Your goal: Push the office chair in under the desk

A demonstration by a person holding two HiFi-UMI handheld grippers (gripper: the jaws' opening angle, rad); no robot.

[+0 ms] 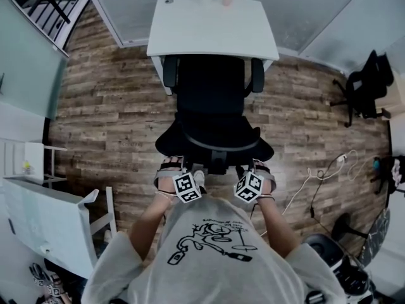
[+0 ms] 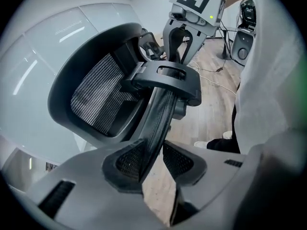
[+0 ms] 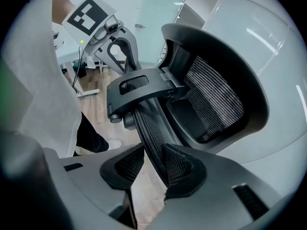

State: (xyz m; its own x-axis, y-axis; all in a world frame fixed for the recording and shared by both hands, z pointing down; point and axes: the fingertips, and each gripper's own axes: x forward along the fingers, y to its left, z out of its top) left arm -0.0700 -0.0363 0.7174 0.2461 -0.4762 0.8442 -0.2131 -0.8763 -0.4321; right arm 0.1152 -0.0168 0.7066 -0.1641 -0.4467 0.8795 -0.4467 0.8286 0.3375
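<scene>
I've got both grippers on the office chair (image 1: 212,106) from behind. My left gripper (image 2: 153,159) has its jaws partway apart, astride the backrest's mesh top edge (image 2: 160,114) – the edge lies against one pad and floor shows thru the gap at the other, so no real clamp. My right gripper (image 3: 146,164) is the same: jaws apart, edge against one pad only. The chair faces the white desk (image 1: 190,37) w/ its armrests (image 1: 169,71) right at the near edge – backrest well out twd me.
</scene>
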